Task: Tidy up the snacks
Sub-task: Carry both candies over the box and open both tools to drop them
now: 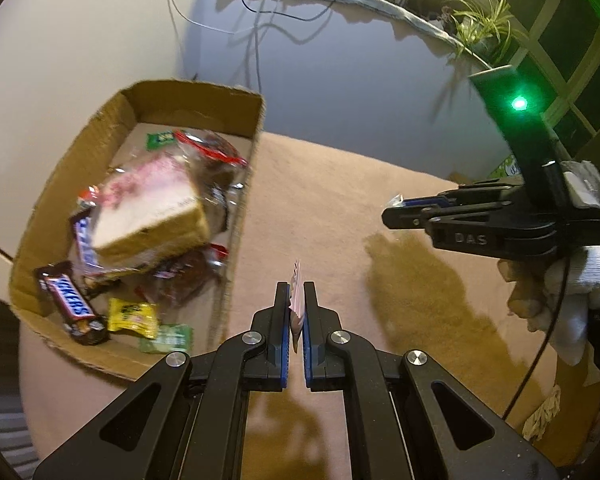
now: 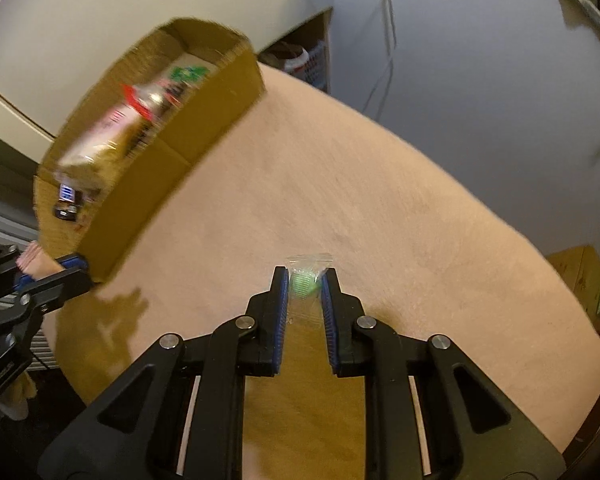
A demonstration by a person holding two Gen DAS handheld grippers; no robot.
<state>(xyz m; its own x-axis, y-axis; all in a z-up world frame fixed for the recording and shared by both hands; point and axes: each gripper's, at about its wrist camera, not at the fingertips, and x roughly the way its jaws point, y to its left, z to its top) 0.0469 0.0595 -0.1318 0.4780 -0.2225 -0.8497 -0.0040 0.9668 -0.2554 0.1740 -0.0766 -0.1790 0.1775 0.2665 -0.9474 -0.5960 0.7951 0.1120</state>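
Right wrist view shows the right tongs (image 2: 305,280) clenched on a small clear-wrapped green candy (image 2: 305,283), its crinkled plastic pinched between the ribbed blue pads (image 2: 329,312) and held above the tan, felt-like table (image 2: 400,208). Left wrist view shows the left tongs (image 1: 297,300) clamped tight on a thin pale pink packet (image 1: 297,292) with a zigzag edge, standing upright between the pads, just beside the corrugated cardboard box (image 1: 236,208). Inside the box lie a bagged sandwich (image 1: 156,216), a glossy Snickers bar (image 1: 72,300), a yellow packet (image 1: 134,316) and green wrappers (image 1: 168,338).
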